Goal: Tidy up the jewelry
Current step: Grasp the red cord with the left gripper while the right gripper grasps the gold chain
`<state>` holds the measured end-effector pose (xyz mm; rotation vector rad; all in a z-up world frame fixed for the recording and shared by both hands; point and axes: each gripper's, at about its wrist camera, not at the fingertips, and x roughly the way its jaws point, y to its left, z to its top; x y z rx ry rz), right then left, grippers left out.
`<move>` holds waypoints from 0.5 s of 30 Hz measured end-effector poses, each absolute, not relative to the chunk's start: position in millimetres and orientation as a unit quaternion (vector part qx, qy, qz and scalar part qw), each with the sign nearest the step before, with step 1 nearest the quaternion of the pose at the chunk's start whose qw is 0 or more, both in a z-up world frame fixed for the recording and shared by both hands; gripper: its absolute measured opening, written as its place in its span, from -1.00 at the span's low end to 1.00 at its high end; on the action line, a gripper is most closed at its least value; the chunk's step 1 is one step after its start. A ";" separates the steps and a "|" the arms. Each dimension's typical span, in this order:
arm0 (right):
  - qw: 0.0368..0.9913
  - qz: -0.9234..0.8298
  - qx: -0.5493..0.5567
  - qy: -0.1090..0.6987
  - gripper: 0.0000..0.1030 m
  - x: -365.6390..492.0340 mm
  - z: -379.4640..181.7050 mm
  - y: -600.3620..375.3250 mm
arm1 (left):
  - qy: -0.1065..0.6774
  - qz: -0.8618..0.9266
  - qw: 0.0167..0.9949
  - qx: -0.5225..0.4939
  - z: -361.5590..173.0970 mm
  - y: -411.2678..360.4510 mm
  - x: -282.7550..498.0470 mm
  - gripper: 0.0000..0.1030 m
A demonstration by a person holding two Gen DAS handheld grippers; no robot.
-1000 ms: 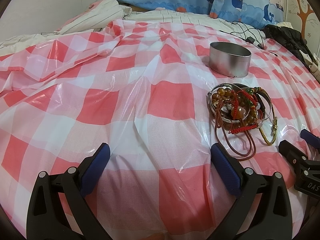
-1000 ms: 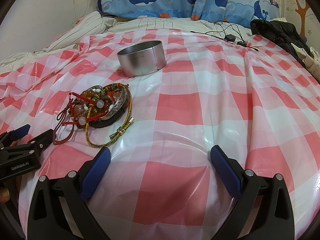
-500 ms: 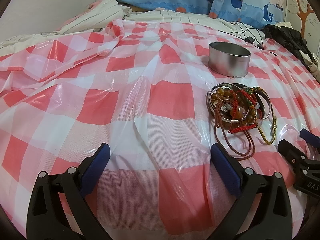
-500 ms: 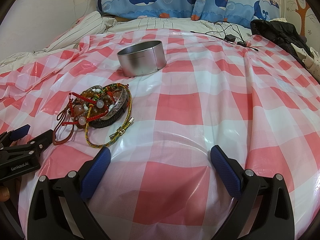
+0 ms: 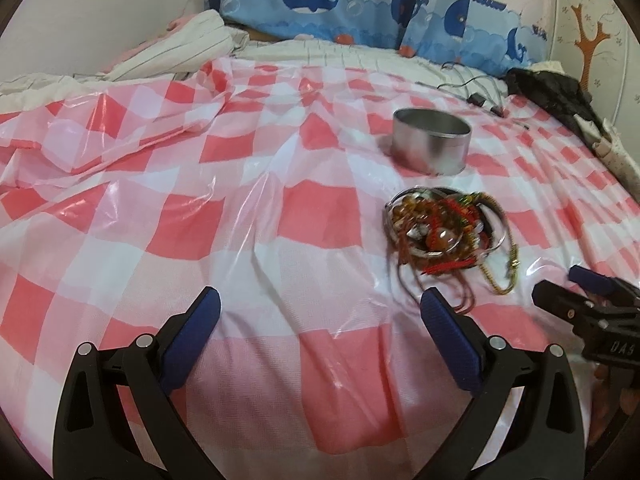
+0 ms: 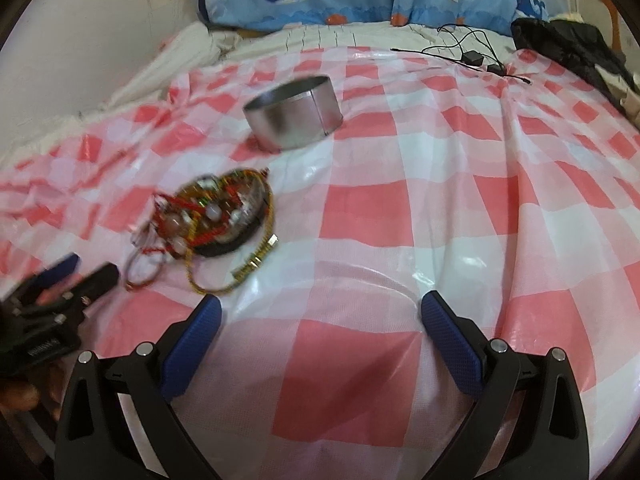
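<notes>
A tangled pile of jewelry (image 5: 444, 232) (image 6: 218, 216), with beaded bracelets, red cords and a gold chain, lies on the red-and-white checked plastic sheet (image 5: 200, 216). Behind it stands a round silver tin (image 5: 430, 146) (image 6: 294, 114), open on top. My left gripper (image 5: 320, 320) is open, with its right finger just short of the pile's brown cord. My right gripper (image 6: 320, 320) is open and holds nothing, with the pile ahead to its left. Each gripper also shows at the edge of the other's view: the right gripper (image 5: 580, 296), the left gripper (image 6: 76, 272).
The sheet (image 6: 440, 200) covers a bed. Whale-print pillows (image 5: 360, 8) line the far side. A black cable with adapter (image 6: 468, 56) and dark clothing (image 6: 572, 48) lie at the back right. A crumpled striped blanket (image 5: 172, 48) lies at the back left.
Both wrist views have shifted and blurred: both grippers are moving, the right one swinging and tilting. The pile and the tin stay in place. Both grippers remain open.
</notes>
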<state>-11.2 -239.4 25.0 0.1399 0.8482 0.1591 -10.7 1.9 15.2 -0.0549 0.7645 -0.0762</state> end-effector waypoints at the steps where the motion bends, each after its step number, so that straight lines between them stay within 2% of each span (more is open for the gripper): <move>1: 0.907 0.083 0.072 0.406 0.86 -9.6 28.1 -239.0 | 0.370 -0.042 0.928 -0.029 16.7 1.5 -11.2 0.88; 9: 0.899 0.128 -0.028 0.419 0.84 23.4 41.7 -212.8 | 0.344 -0.113 0.932 -0.006 33.4 -17.6 -13.5 0.81; 11: 0.895 0.134 -0.038 0.424 0.76 29.0 42.7 -216.2 | 0.338 -0.129 0.932 0.010 39.8 -24.5 -9.3 0.81; 13: 0.889 0.143 -0.038 0.433 0.52 35.8 42.3 -219.9 | 0.332 -0.177 0.926 0.040 47.5 -35.8 -0.9 0.81; 15: 0.880 0.155 -0.044 0.446 0.39 43.7 39.1 -220.3 | 0.330 -0.204 0.919 0.068 52.5 -44.1 8.6 0.81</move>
